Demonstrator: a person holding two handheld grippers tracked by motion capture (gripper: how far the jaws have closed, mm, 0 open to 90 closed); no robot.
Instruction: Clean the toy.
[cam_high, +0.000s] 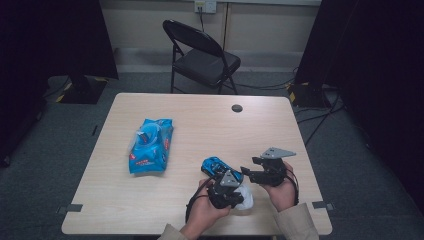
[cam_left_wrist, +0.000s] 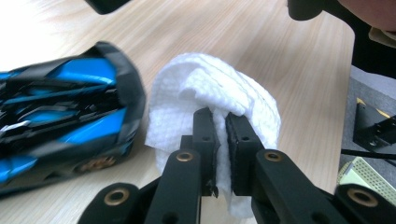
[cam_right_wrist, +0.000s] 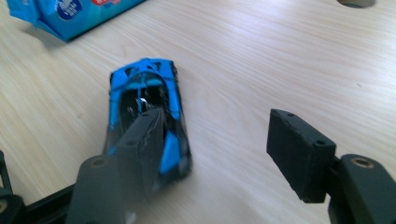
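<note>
A blue and black toy car (cam_high: 218, 166) stands on the table's near right part. Just beside it lies a white wipe (cam_high: 246, 198), and my left gripper (cam_high: 238, 196) is shut on it. In the left gripper view the jaws (cam_left_wrist: 220, 125) pinch a fold of the wipe (cam_left_wrist: 205, 88), with the car (cam_left_wrist: 65, 116) close by at the left. My right gripper (cam_high: 250, 168) hovers to the right of the car, open. In the right gripper view its jaws (cam_right_wrist: 217, 126) stand wide apart; the car (cam_right_wrist: 144, 86) lies partly behind one jaw, with bare table between the two.
A blue wipe pack (cam_high: 150, 146) lies at the table's left middle; its corner (cam_right_wrist: 70, 14) also shows in the right gripper view. A round cable hole (cam_high: 237, 108) sits near the far edge. A black folding chair (cam_high: 202, 57) stands beyond the table.
</note>
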